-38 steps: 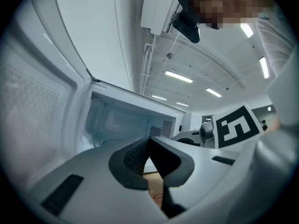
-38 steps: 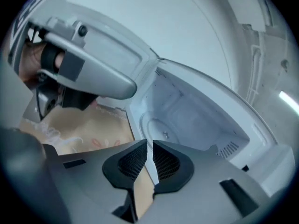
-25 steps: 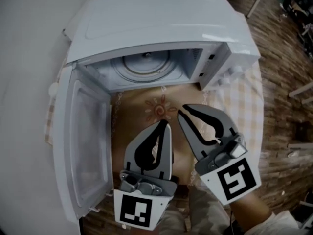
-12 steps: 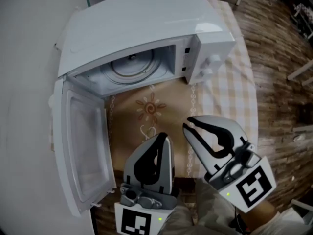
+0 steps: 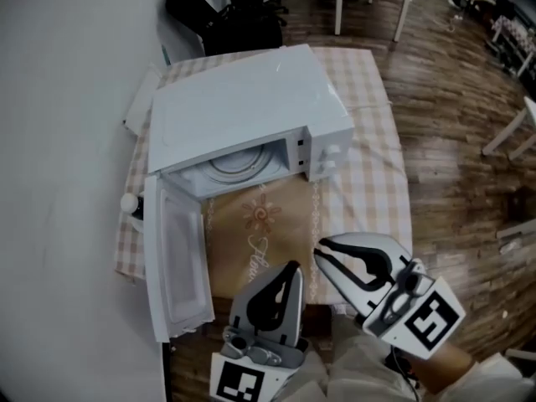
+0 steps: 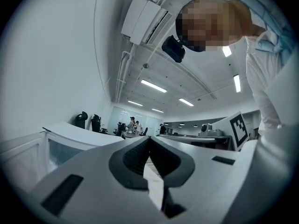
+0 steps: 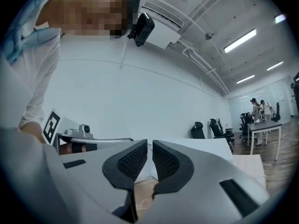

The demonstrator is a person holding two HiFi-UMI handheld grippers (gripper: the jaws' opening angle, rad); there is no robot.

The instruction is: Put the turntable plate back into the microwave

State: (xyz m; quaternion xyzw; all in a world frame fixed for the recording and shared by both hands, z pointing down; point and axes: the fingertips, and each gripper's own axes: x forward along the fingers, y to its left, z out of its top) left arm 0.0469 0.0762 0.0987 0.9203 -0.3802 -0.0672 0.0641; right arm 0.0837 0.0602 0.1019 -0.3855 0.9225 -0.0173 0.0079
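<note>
Two hand-held grippers hang side by side at the near edge of the table, both empty and well apart from the open microwave. The left gripper is clenched. In the left gripper view its black ribbed fingers meet at the tips, with nothing caught between them and nothing touching them. The right gripper sits just to its right, its jaws a narrow slit apart. In the right gripper view the two ribbed fingers run almost parallel with a thin gap, and only the table surface shows through it. It grasps nothing and touches nothing.

The turntable plate lies flat on the floor of the microwave's cavity, its round rim showing under the roof of the oven. The door, hinged on the left, is swung fully open toward the near side. The oven stands on a checked tablecloth, and a tan runner with a sun motif reaches from the oven's mouth to the grippers. A white wall runs along the left, a wooden floor spreads to the right, and black office chairs stand at the far side.
</note>
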